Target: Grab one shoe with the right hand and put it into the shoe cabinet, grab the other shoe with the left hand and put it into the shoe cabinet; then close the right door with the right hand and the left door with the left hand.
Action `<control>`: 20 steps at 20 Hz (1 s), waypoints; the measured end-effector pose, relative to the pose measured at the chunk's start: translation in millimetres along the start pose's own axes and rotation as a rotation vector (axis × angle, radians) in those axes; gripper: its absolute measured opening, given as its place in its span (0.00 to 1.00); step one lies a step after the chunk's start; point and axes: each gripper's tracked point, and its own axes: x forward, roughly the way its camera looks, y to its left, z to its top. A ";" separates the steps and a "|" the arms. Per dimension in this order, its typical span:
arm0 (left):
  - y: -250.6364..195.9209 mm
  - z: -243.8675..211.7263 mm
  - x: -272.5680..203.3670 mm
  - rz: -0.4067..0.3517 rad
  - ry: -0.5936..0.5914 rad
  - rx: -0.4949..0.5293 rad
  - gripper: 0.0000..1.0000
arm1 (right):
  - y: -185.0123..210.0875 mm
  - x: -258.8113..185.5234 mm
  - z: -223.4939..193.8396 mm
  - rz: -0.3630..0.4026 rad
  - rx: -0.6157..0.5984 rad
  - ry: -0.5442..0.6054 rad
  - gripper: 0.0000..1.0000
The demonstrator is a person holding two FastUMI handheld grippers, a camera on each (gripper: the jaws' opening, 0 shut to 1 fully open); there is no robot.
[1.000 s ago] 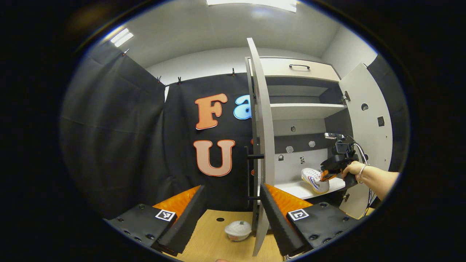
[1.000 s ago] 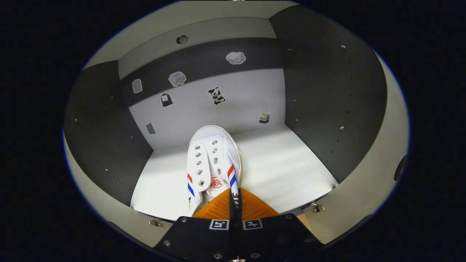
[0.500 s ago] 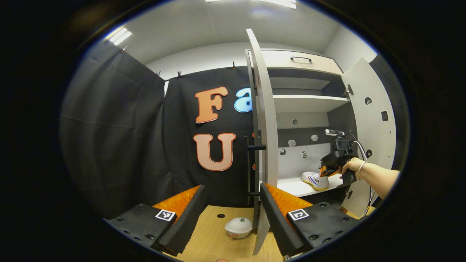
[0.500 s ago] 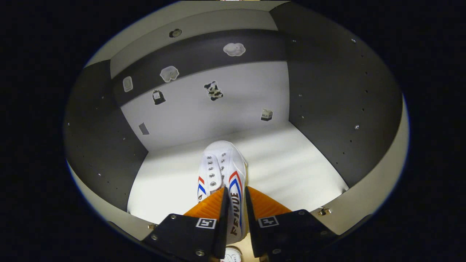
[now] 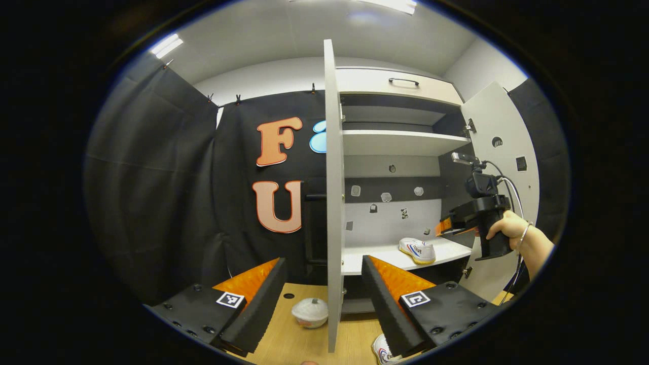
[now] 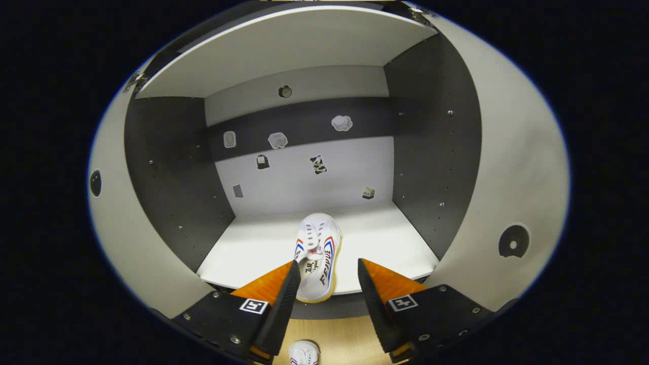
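A white shoe with red and blue stripes lies on the cabinet's lower shelf, toe pointing inward. My right gripper is open just in front of the shelf edge, with the heel showing between its fingers but not touched. The second shoe lies on the wooden floor below it. In the left gripper view, the shelved shoe sits inside the open cabinet, and the right gripper hangs above and to its right in a hand. My left gripper is open and empty over the floor, with the floor shoe by its right finger.
The left door stands edge-on straight ahead of my left gripper. The right door is swung wide open. A white round lidded bowl sits on the floor near the left door's foot. An upper shelf and a drawer lie above.
My right gripper opened, let go of the shoe on the shelf and drew back out of the cabinet. The left gripper's view shifted, bringing the floor shoe into sight.
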 end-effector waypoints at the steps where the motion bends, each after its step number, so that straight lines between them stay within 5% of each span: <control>1: -6.2 -4.3 -1.2 -0.010 0.011 -0.003 0.94 | 2.2 -14.8 -3.3 0.014 -0.007 -0.012 0.77; 5: -33.5 -31.9 -5.1 -0.045 0.071 -0.002 0.94 | 3.1 -66.4 -15.1 0.045 -0.057 -0.079 0.93; 10: -78.8 -88.1 -7.3 -0.118 0.183 -0.017 0.94 | -6.8 -112.4 -24.6 0.054 -0.068 -0.131 0.93; 20: -127.7 -317.7 -2.1 -0.183 0.644 -0.032 0.98 | -36.0 -175.4 -14.9 0.012 -0.105 -0.238 0.93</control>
